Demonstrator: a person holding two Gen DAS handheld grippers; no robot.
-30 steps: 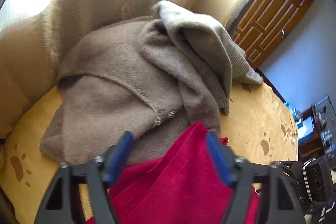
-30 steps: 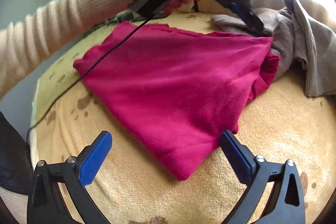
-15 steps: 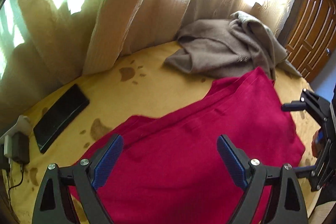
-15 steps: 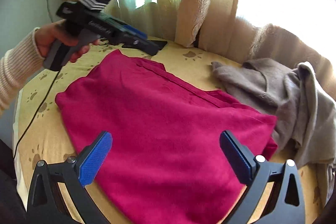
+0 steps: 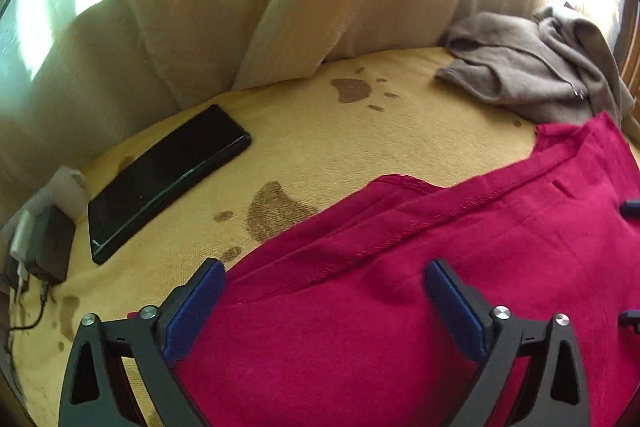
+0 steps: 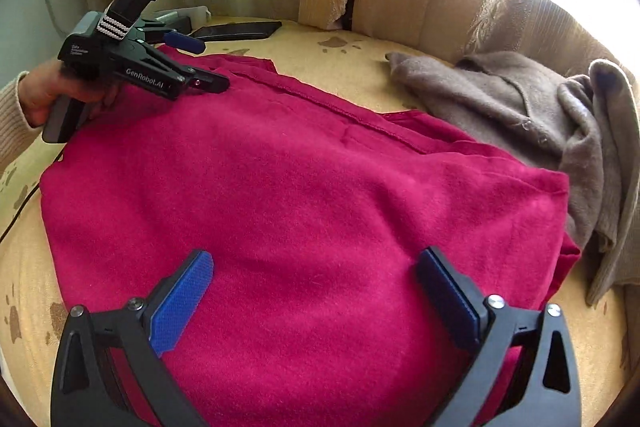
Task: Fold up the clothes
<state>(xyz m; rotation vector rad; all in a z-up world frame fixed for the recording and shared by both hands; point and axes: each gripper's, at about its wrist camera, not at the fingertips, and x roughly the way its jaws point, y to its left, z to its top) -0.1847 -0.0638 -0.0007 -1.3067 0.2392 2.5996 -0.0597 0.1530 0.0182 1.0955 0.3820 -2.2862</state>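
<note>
Crimson garment [image 6: 304, 195] folded flat on yellow bedspread; crumpled taupe cardigan [image 6: 520, 115] touching its far corner.

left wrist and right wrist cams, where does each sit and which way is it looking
Left wrist: rides on the left gripper, tilted down over the near-left edge of the red garment toward the black phone and curtains; its own open fingers show.
Right wrist: rides on the right gripper, tilted down across the red garment; its own open fingers show, plus the left gripper and the hand holding it.
Shared: red garment, brown garment, phone, curtains, yellow paw-print cover.
</note>
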